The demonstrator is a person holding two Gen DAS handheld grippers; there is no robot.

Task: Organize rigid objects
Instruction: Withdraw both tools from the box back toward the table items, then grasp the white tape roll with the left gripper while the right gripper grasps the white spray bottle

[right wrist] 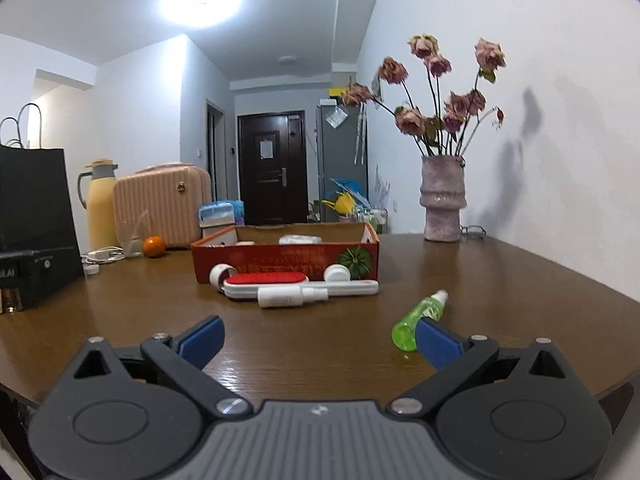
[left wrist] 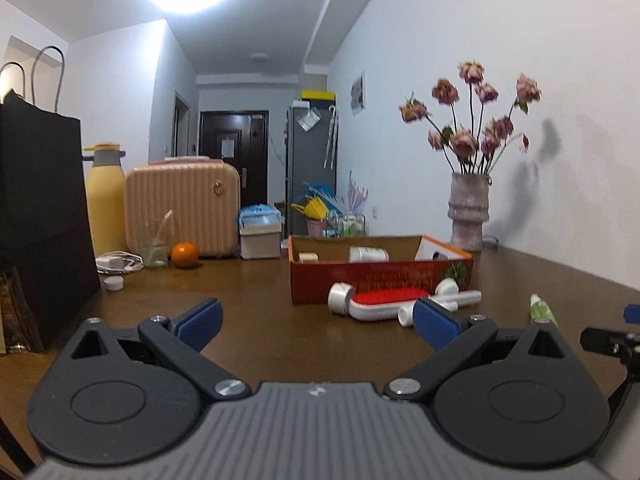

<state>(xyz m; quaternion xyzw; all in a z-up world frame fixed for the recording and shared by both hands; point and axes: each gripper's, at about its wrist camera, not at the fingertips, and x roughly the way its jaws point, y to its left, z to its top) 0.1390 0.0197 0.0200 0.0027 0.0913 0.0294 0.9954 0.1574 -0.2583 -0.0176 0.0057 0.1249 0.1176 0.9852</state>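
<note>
Holding my left tongs [left wrist: 318, 322] and right tongs [right wrist: 320, 340] wide, empty.
Red box [right wrist: 280, 266] on tabletop [right wrist: 500, 300] holds white containers.

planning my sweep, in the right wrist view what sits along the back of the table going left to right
black bag → yellow flask → pink case → orange → red box → vase of flowers

The box [right wrist: 280, 266] is red with a green pumpkin print, the brush [right wrist: 266, 280] red and white, the bottle [right wrist: 418, 318] green, the table [right wrist: 500, 280] brown.
</note>
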